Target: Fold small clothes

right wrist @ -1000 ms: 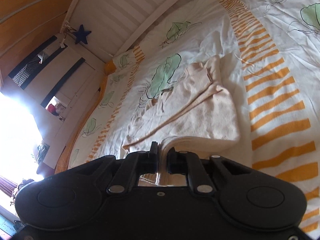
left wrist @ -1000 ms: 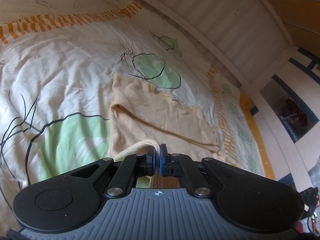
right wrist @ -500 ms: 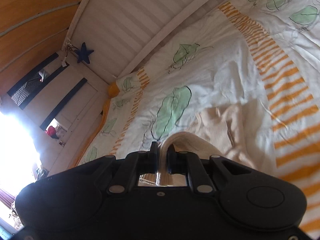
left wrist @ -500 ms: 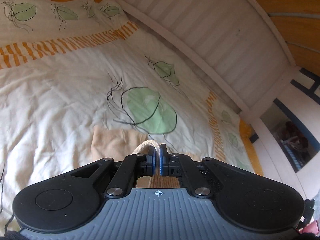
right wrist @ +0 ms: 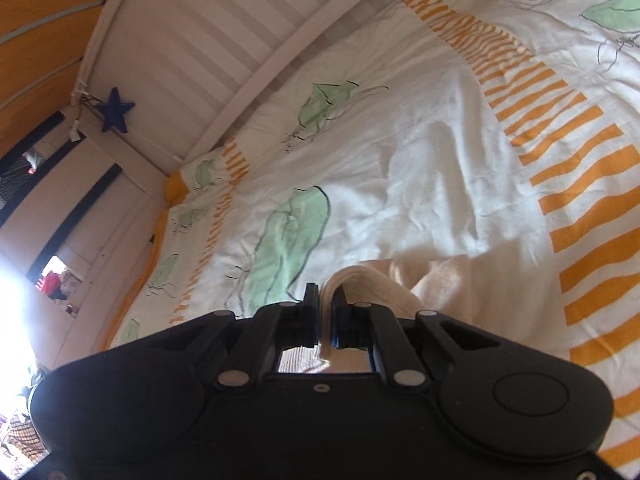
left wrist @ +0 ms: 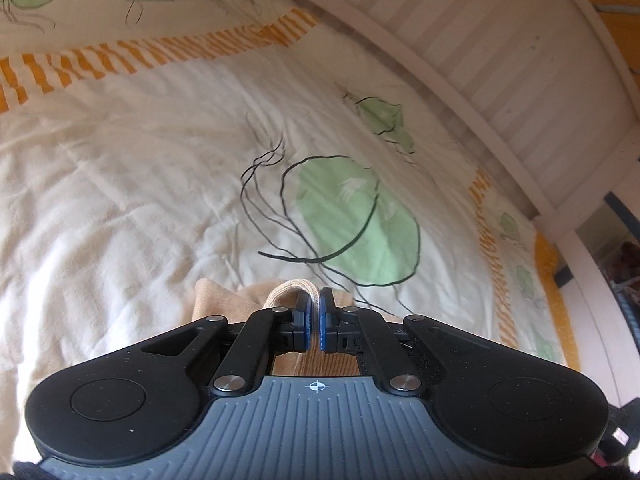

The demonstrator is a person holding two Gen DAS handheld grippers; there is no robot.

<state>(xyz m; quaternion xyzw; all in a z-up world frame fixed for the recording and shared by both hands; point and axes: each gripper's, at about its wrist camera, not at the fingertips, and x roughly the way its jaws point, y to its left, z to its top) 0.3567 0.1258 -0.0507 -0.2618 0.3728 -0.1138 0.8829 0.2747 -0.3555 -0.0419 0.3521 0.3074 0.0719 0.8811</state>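
A small beige garment (left wrist: 224, 296) lies on a white bedspread (left wrist: 120, 184) with green leaf prints and orange stripes. My left gripper (left wrist: 314, 312) is shut on a ribbed hem of the garment (left wrist: 286, 290), which loops out from between the blue pads. In the right wrist view my right gripper (right wrist: 328, 312) pinches another cream ribbed edge (right wrist: 360, 280); its jaws are closing tighter on the cloth. Most of the garment (right wrist: 444, 284) is hidden below both gripper bodies.
A white slatted bed rail (left wrist: 460, 40) runs along the far side of the bed. A blue star (right wrist: 114, 114) hangs on the corner post. White and dark-trimmed furniture (right wrist: 60, 208) stands beyond the bed's end. Wooden wall panelling (right wrist: 40, 20) is behind.
Both grippers carried the garment's edge forward across the bed toward the rail. The flat spread of beige cloth seen earlier has slipped under the grippers, so only a small part shows.
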